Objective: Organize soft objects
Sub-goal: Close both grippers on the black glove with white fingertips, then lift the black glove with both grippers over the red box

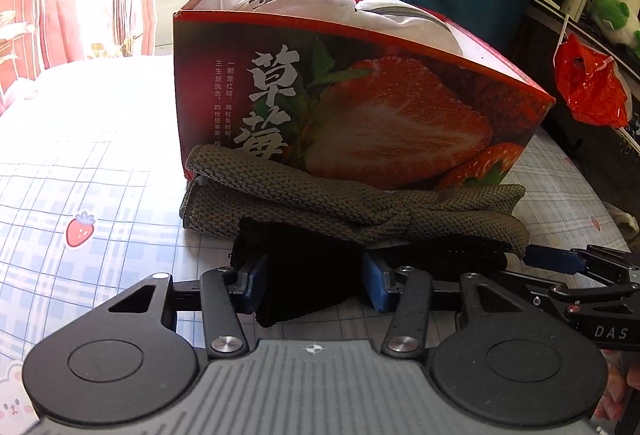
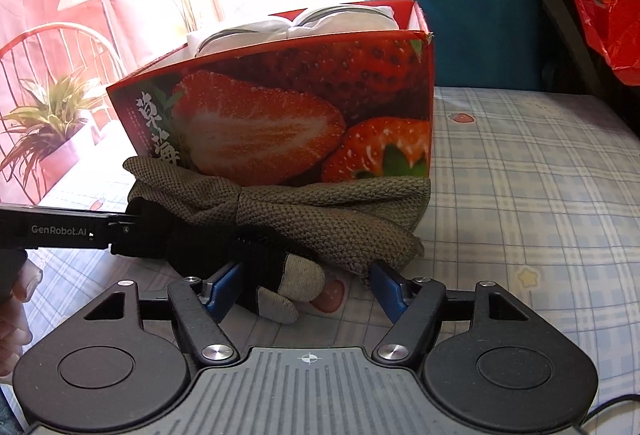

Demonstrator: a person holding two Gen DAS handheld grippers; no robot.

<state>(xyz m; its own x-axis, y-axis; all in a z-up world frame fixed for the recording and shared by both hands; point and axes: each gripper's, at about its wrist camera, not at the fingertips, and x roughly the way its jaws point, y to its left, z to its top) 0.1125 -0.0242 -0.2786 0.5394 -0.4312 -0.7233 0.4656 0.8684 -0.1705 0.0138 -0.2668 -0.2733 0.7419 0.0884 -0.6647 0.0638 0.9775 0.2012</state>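
Black glove (image 2: 208, 247), grey fingertips (image 2: 302, 277), under olive knit cloth (image 2: 320, 219) | left fingers (image 1: 250, 287) gripping cuff | right fingers (image 2: 386, 295) open

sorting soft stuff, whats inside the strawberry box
White fabric items with grey zippers poke above the strawberry box rim; anything beneath them is hidden by the box walls.

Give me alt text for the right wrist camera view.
The right tongs straddle the grey-tipped fingers of a black fabric glove on a checked tablecloth. Behind lie an olive knitted cloth and a red strawberry-print cardboard box.
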